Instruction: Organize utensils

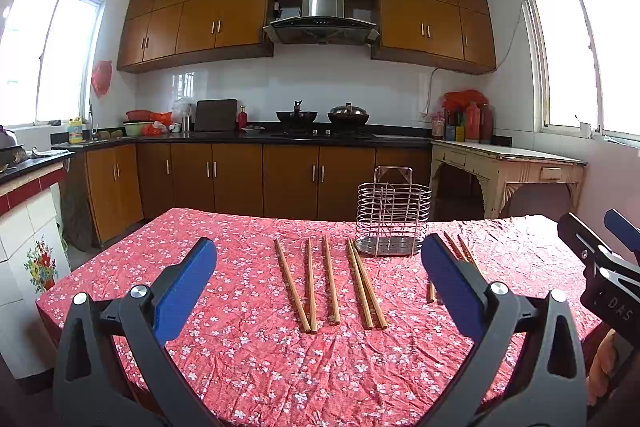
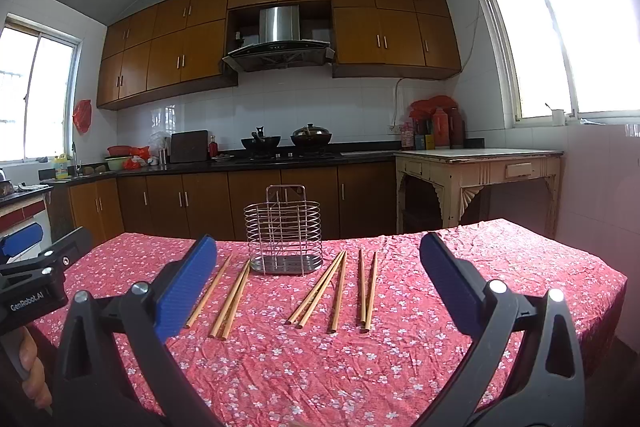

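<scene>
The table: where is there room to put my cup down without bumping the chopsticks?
Free patches of cloth: the near strip between the chopstick tips and the table's front edge, and the right end beyond the last chopsticks. It is crowded mid-table, where chopsticks fan around the wire holder.

Right gripper wide apart, empty; chopsticks flat before wire holder.

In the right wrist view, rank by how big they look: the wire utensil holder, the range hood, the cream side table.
Largest to smallest, as they look:
1. cream side table
2. range hood
3. wire utensil holder
Hood and holder look close; the holder is nearer the camera, so true sizes stay unsure.
</scene>
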Demonstrator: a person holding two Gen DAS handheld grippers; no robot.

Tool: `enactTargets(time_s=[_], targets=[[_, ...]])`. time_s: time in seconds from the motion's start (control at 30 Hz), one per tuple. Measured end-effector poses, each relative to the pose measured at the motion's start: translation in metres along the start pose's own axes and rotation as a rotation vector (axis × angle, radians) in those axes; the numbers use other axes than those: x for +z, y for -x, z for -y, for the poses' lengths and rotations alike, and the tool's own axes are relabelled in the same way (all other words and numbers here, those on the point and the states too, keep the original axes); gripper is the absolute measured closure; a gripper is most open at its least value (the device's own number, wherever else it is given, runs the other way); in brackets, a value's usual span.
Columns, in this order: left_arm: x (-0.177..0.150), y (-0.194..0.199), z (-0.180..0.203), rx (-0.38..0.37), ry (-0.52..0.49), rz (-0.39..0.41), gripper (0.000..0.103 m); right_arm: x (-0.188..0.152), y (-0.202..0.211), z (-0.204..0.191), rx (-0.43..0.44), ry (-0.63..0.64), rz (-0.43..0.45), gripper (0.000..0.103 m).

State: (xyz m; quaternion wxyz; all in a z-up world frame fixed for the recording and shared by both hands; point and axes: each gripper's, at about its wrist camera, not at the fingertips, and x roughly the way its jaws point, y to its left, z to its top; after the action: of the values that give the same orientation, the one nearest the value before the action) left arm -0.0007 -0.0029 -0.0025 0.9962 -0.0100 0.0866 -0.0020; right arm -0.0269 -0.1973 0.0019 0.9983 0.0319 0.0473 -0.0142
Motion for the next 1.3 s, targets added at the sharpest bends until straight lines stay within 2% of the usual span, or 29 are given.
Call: enactTargets(time_s=[1.3], targets=[[0.0005,0.0012,0.0041,-0.002,-0.001,0.001,0.002,-0.0068,0.002,0.0037,0.0,-0.008,0.001,0.004]])
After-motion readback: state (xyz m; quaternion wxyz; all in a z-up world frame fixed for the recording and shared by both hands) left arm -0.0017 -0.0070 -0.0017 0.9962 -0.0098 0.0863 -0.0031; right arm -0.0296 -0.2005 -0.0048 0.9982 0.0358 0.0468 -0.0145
